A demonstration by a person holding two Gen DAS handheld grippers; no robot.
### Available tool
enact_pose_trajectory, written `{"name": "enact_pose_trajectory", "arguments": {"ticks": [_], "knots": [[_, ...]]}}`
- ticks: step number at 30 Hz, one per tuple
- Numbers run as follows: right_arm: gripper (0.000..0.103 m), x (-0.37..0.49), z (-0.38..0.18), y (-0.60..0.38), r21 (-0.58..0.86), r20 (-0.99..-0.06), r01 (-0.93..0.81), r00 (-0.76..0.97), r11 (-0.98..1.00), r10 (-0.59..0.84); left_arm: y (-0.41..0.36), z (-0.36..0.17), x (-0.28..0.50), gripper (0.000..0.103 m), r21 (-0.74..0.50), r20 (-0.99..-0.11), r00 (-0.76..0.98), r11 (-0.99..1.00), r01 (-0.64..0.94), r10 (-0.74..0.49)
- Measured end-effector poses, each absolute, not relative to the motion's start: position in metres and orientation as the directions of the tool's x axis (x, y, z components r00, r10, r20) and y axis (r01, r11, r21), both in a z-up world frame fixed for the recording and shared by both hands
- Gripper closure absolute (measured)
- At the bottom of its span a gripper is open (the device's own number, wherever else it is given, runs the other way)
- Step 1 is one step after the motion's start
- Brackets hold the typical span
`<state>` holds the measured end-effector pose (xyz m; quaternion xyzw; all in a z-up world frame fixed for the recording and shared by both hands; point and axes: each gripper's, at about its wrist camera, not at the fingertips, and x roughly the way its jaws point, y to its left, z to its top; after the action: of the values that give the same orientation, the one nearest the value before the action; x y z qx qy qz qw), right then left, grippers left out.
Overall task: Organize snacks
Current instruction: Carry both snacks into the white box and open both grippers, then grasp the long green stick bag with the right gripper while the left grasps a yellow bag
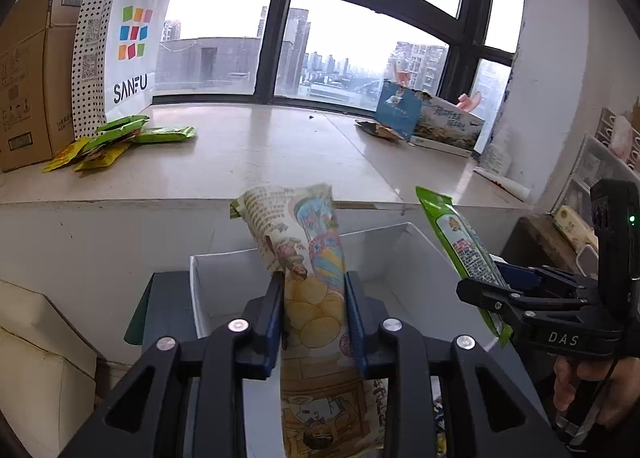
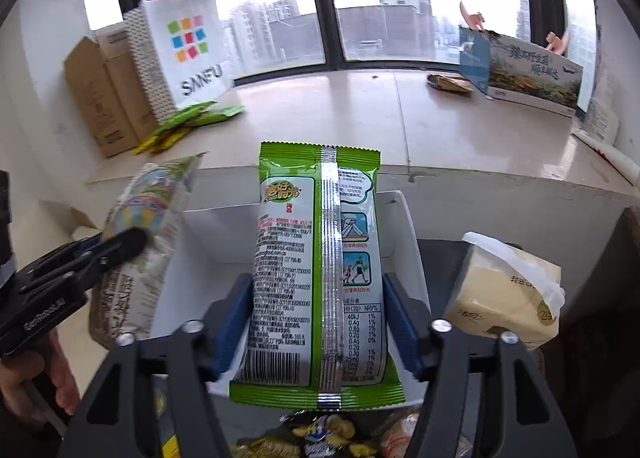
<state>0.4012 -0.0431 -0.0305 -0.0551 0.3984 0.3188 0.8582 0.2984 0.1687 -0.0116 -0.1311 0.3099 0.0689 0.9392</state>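
Note:
My left gripper (image 1: 314, 290) is shut on a cartoon-printed snack packet (image 1: 308, 258) and holds it upright above a white open box (image 1: 224, 258). My right gripper (image 2: 318, 298) is shut on a green snack packet (image 2: 316, 258), back side facing me, above the same white box (image 2: 404, 225). The right gripper (image 1: 480, 294) shows in the left wrist view with the green packet (image 1: 460, 242). The left gripper (image 2: 120, 246) with the cartoon packet (image 2: 140, 225) shows in the right wrist view. More snack packets (image 2: 340, 438) lie below my right gripper.
On the windowsill (image 1: 260, 153), a pile of green and yellow packets (image 1: 108, 141) lies by a white SANFU bag (image 1: 124, 53) and cardboard boxes (image 1: 28, 77). A printed carton (image 1: 436, 121) stands at the right. A tissue pack (image 2: 508, 294) sits right of the box.

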Motion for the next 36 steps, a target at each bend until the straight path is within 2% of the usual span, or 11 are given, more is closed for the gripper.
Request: {"name": "enact_pose_trajectory", "arguments": {"ticks": [1, 2, 4, 9, 15, 17, 22, 24, 28, 33, 36], "knots": [[0.013, 0.407, -0.035, -0.043, 0.155, -0.732, -0.569, 0.483, 0.808, 0.481, 0.173, -0.015, 0.302, 0.028, -0.217, -0.618, 0.785, 0.95, -0.224, 0.044], [0.0, 0.41, -0.039, -0.043, 0.165, -0.739, -0.56, 0.474, 0.812, 0.478, 0.177, -0.019, 0.303, 0.001, -0.23, -0.636, 0.771, 0.942, -0.244, 0.045], [0.0, 0.414, -0.044, -0.05, 0.189, -0.733, -0.541, 0.478, 0.819, 0.485, 0.18, -0.02, 0.295, 0.0, -0.248, -0.612, 0.79, 0.938, -0.244, 0.044], [0.0, 0.412, -0.046, -0.071, 0.282, -0.693, -0.538, 0.458, 0.794, 0.557, 0.177, -0.018, 0.278, 0.0, -0.211, -0.615, 0.785, 0.943, -0.256, 0.075], [0.0, 0.378, -0.016, -0.098, 0.352, -0.596, -0.563, 0.481, 0.748, 0.643, 0.157, 0.0, 0.226, 0.0, -0.213, -0.511, 0.858, 0.958, -0.191, 0.057], [0.0, 0.359, -0.003, -0.109, 0.343, -0.566, -0.573, 0.506, 0.744, 0.651, 0.145, 0.004, 0.209, 0.0, -0.22, -0.521, 0.853, 0.963, -0.159, 0.022], [0.0, 0.303, 0.025, -0.146, 0.375, -0.381, -0.642, 0.55, 0.668, 0.743, 0.118, 0.011, 0.163, 0.0, -0.259, -0.522, 0.85, 0.962, -0.082, -0.068], [0.0, 0.28, 0.031, -0.159, 0.384, -0.339, -0.665, 0.543, 0.641, 0.768, 0.103, 0.014, 0.143, 0.0, -0.251, -0.514, 0.852, 0.967, -0.043, -0.095], [0.0, 0.242, 0.031, -0.177, 0.373, -0.386, -0.708, 0.469, 0.599, 0.795, 0.076, 0.016, 0.108, 0.0, -0.228, -0.507, 0.854, 0.974, 0.001, -0.12], [0.0, 0.198, 0.017, -0.206, 0.3, -0.384, -0.697, 0.537, 0.652, 0.751, 0.052, 0.006, 0.073, 0.0, -0.304, -0.485, 0.848, 0.95, 0.065, -0.213], [0.0, 0.179, 0.004, -0.226, 0.298, -0.391, -0.669, 0.565, 0.681, 0.727, 0.041, -0.002, 0.059, 0.0, -0.296, -0.496, 0.842, 0.953, 0.067, -0.213]]}}
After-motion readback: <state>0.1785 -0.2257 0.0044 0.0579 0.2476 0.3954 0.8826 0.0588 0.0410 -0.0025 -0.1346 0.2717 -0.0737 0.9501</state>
